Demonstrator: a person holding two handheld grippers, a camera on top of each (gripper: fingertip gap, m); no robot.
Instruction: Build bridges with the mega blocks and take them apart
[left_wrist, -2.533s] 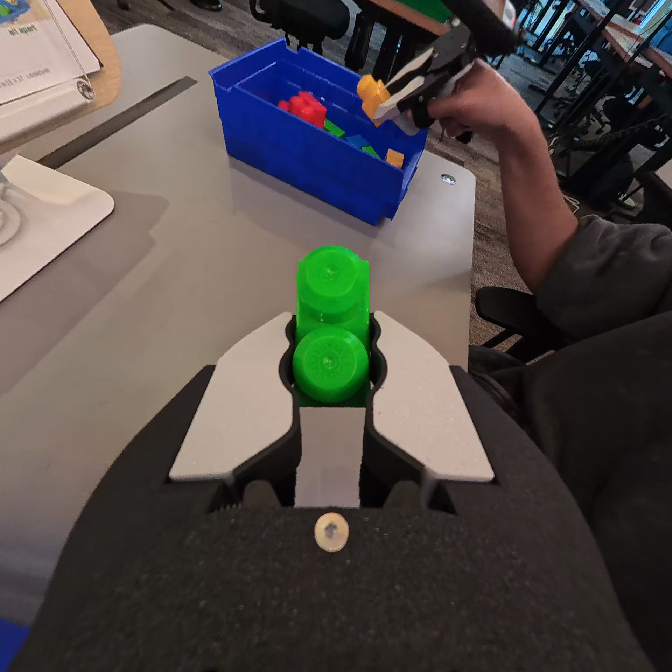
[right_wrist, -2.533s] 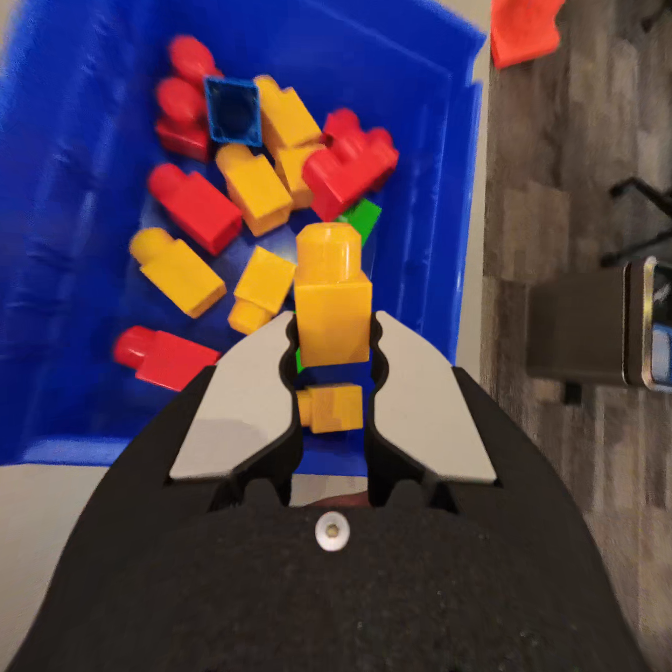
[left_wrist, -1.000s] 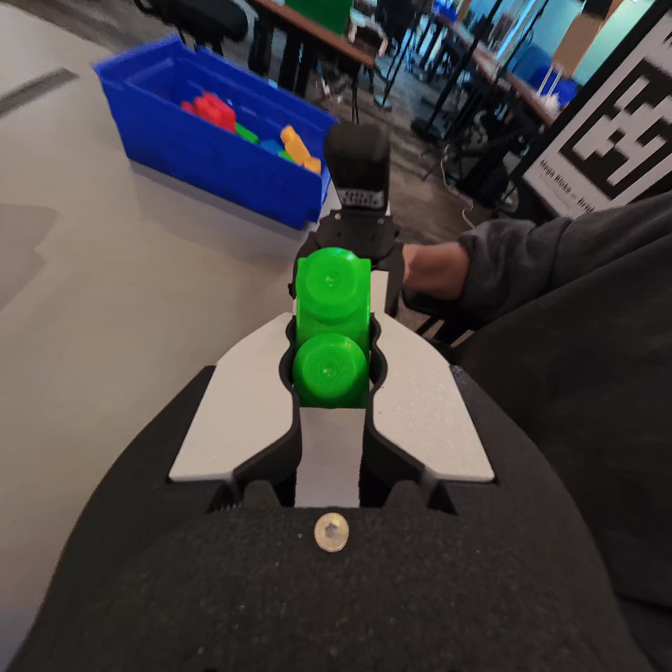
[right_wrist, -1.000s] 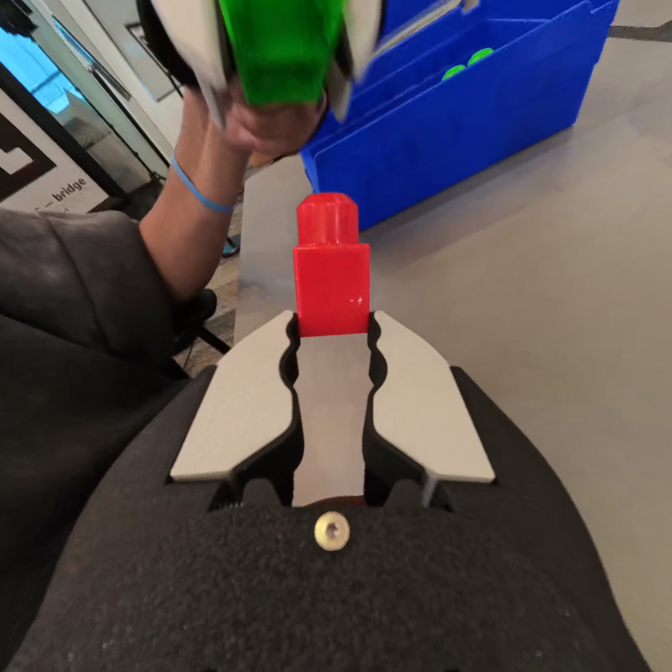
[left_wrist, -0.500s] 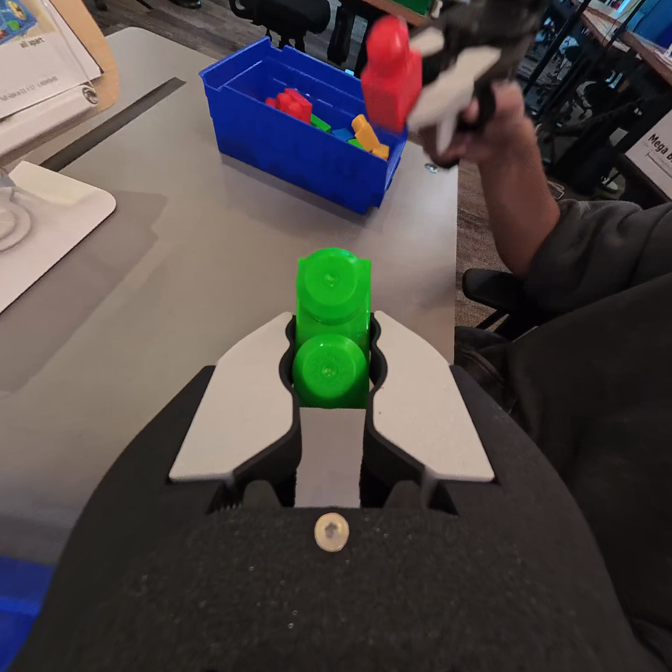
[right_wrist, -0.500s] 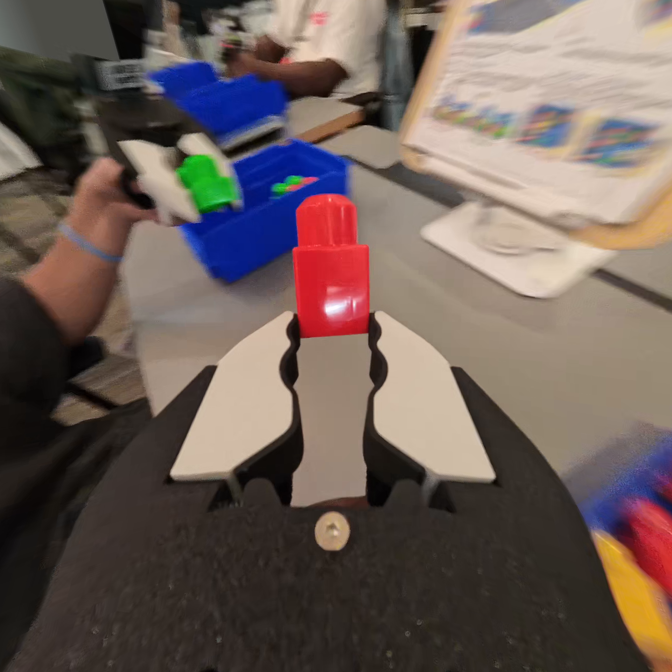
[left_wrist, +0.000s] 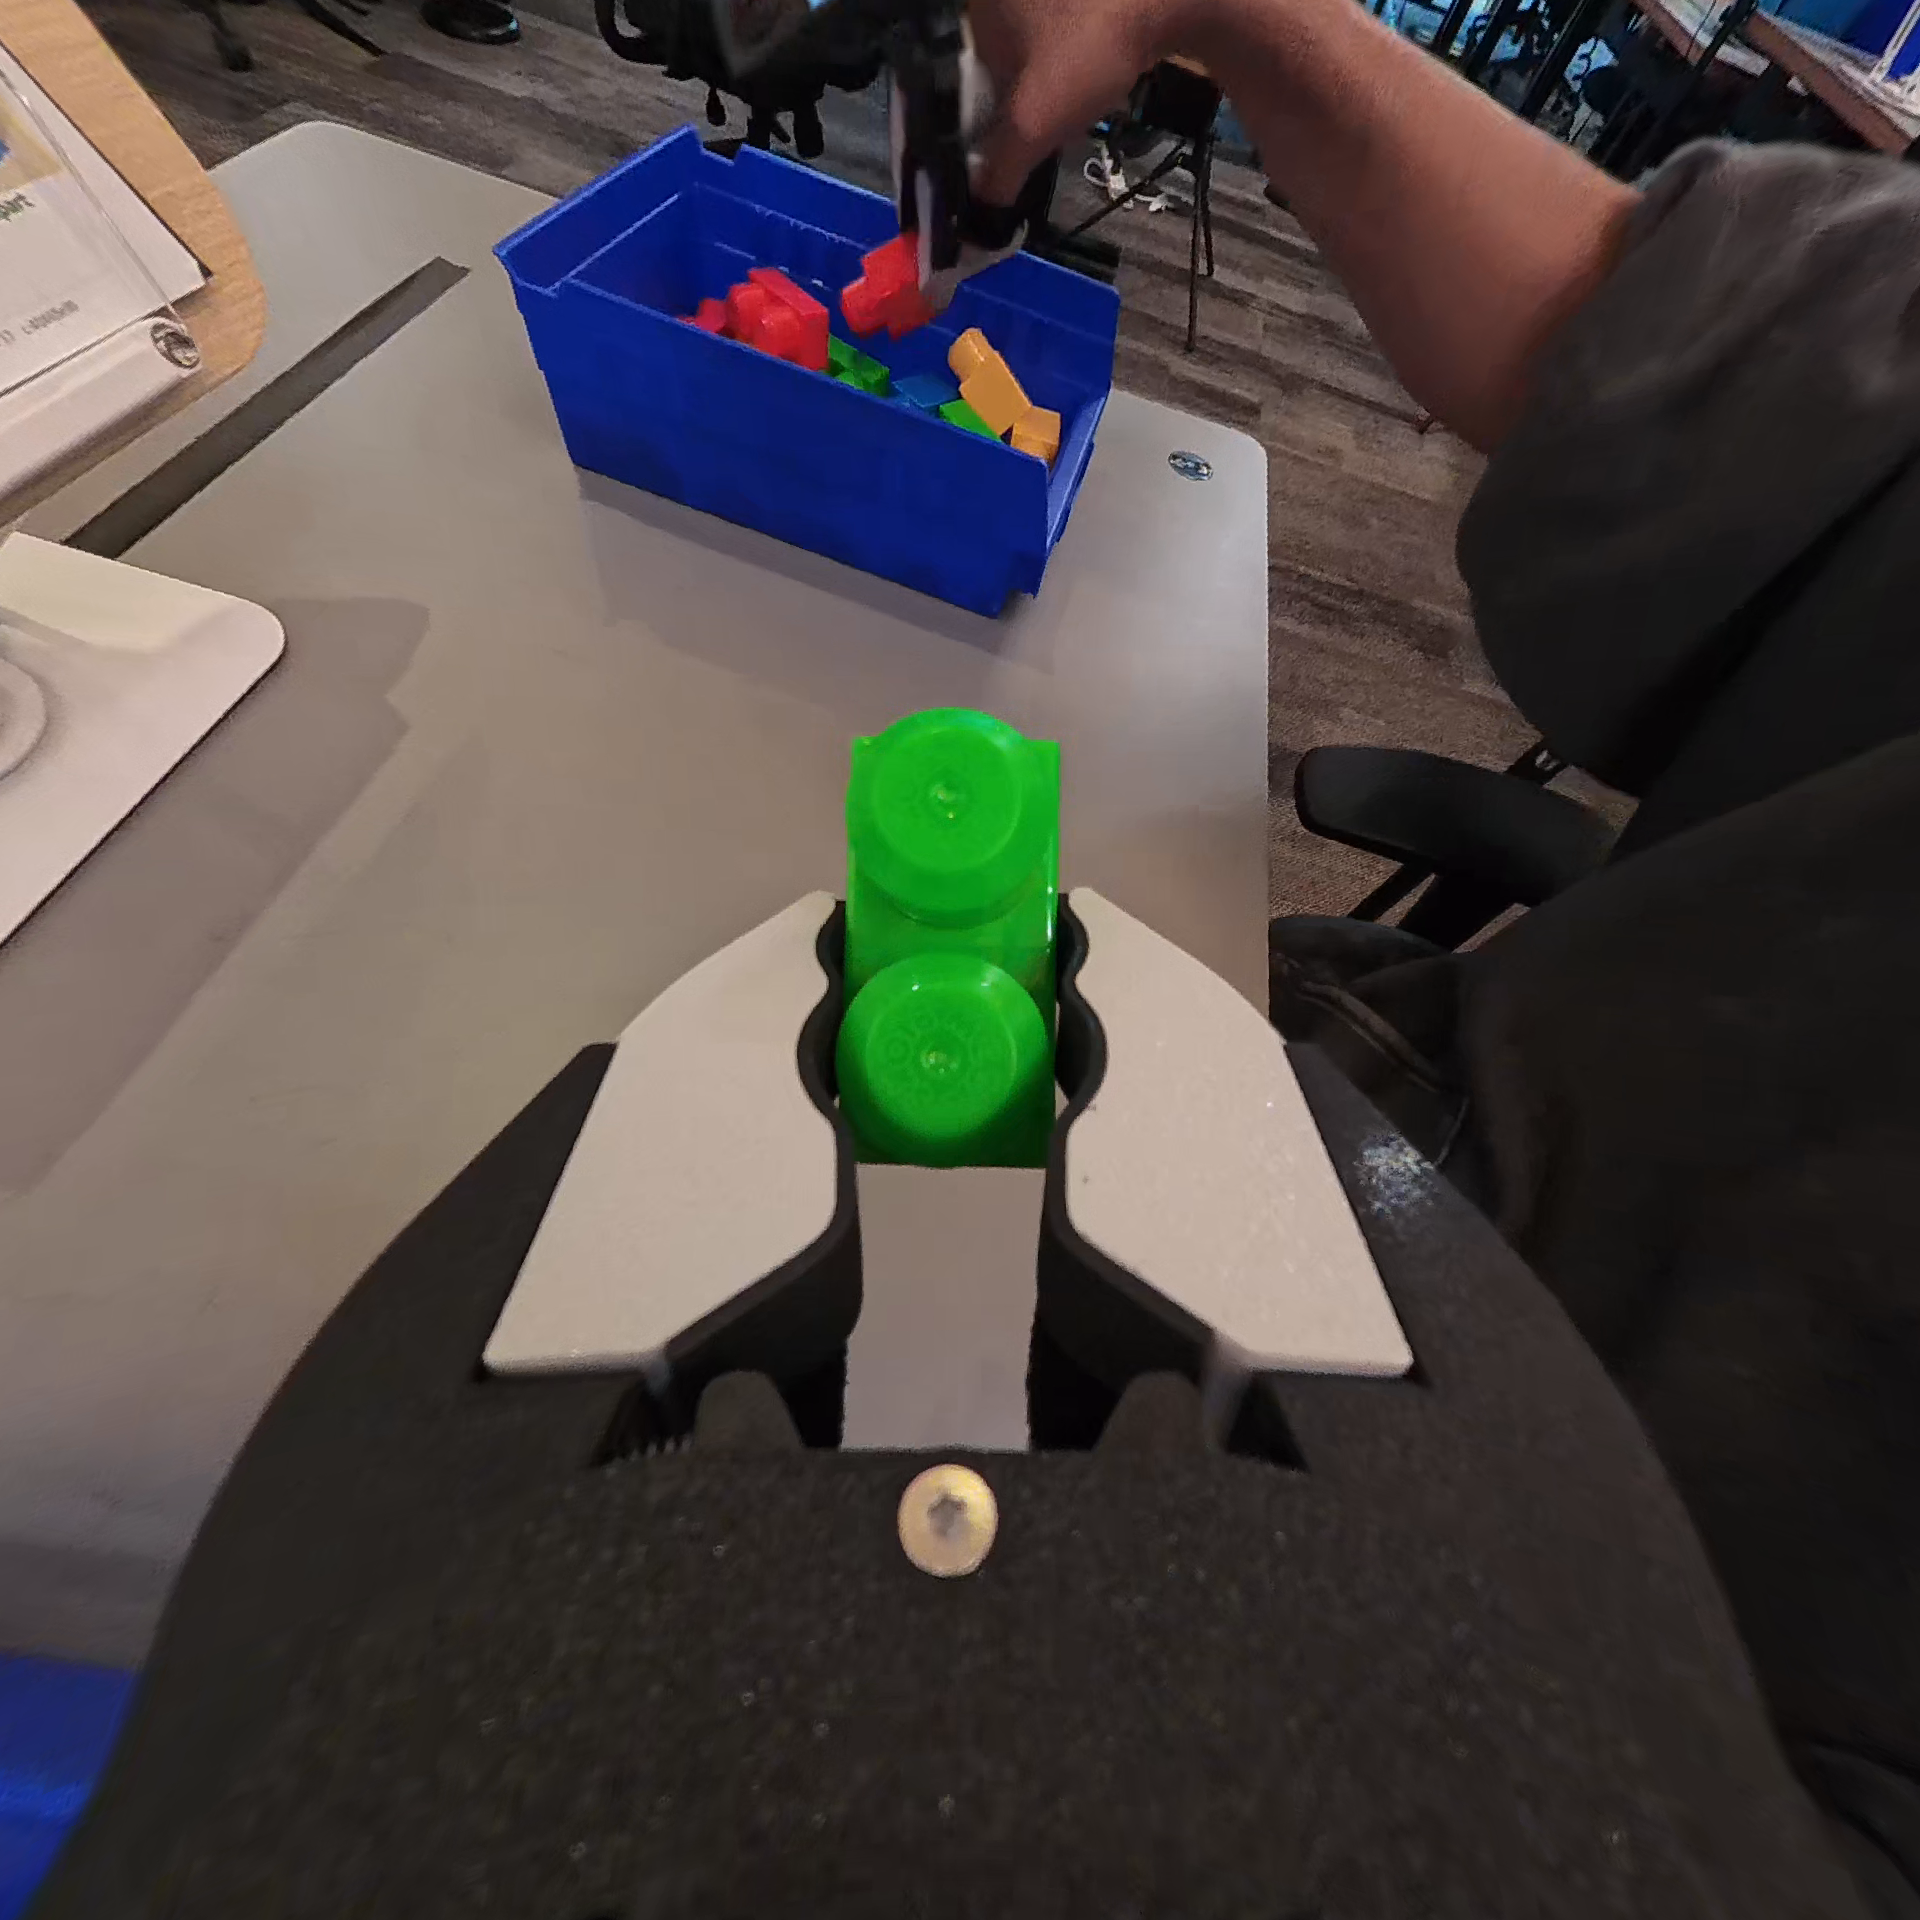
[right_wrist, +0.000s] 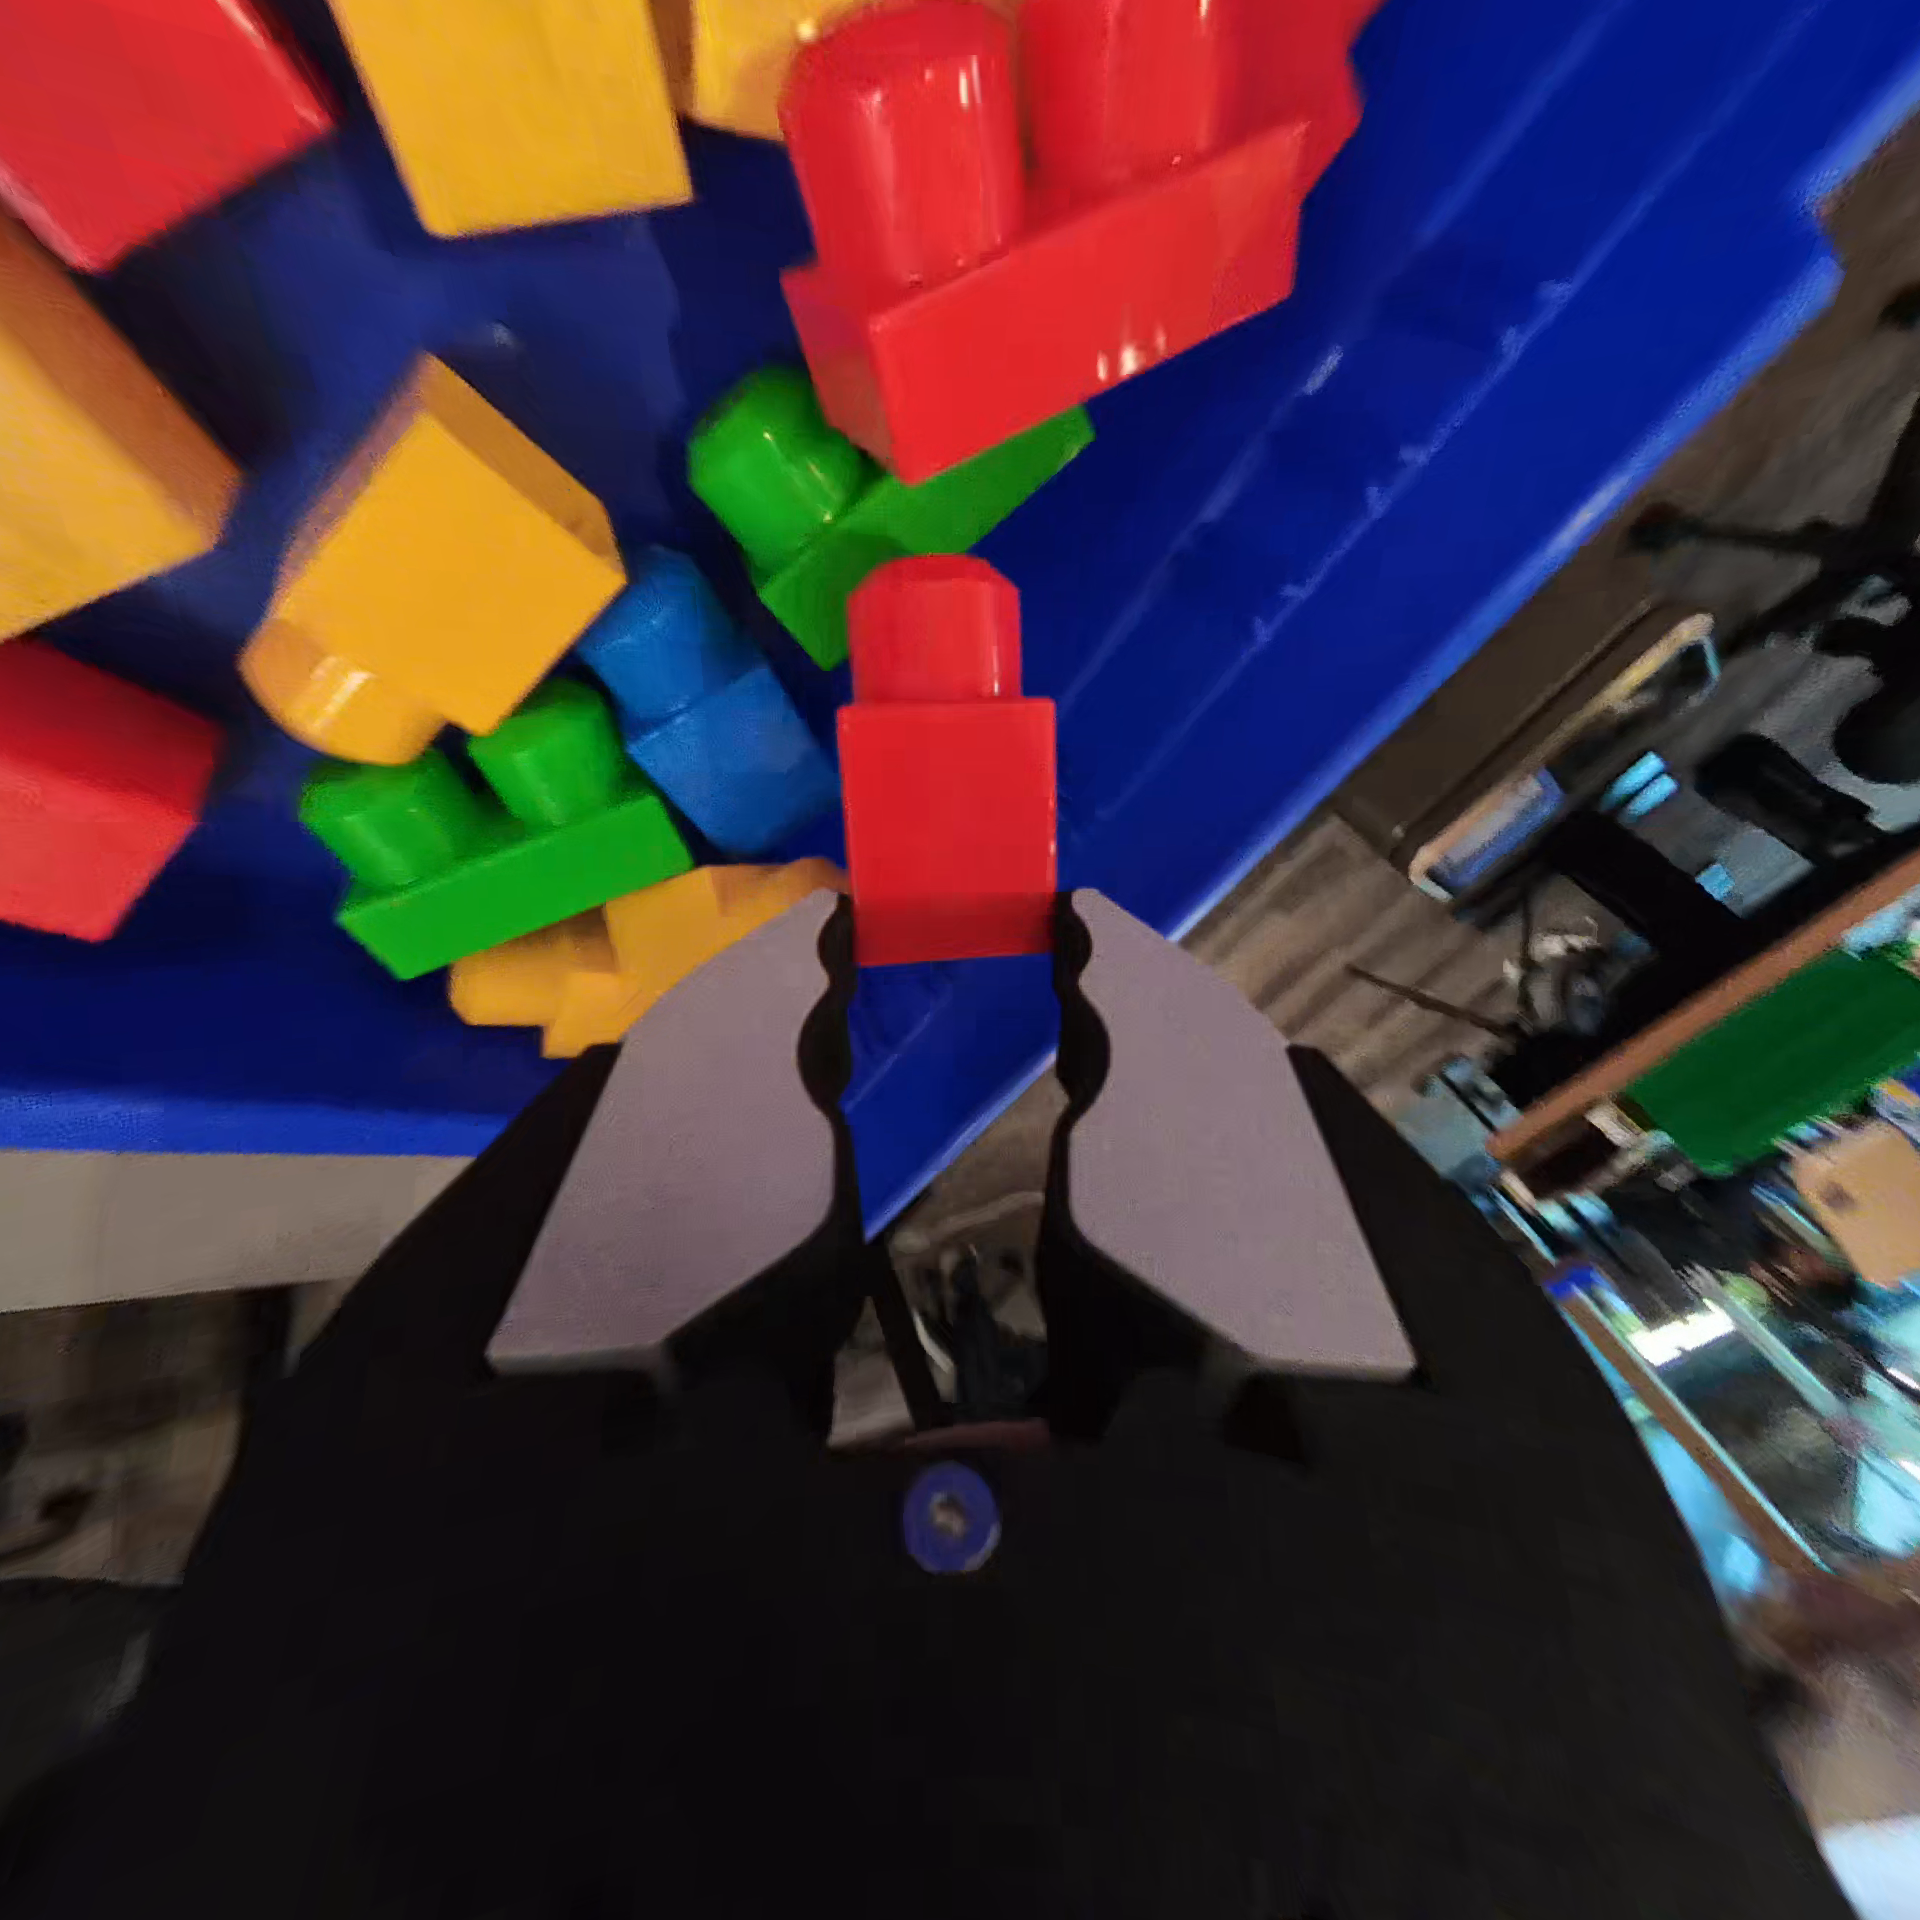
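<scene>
Over the grey table (left_wrist: 436, 790), hand-held grippers clamp a green block (left_wrist: 948, 935) and, above the bin (right_wrist: 1351, 582), a red block (right_wrist: 945, 800).

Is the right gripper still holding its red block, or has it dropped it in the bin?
Still holding: the right gripper's fingers pinch the red block's base, above the blue bin.

We are in an open office or lab workroom: a grey desk (left_wrist: 436, 727) under the tool, wood-look floor (left_wrist: 1340, 582) beyond it, black office chairs (left_wrist: 1444, 831) to the right, and rows of further desks (right_wrist: 1704, 997) with equipment behind the blue bin (left_wrist: 790, 457).
</scene>
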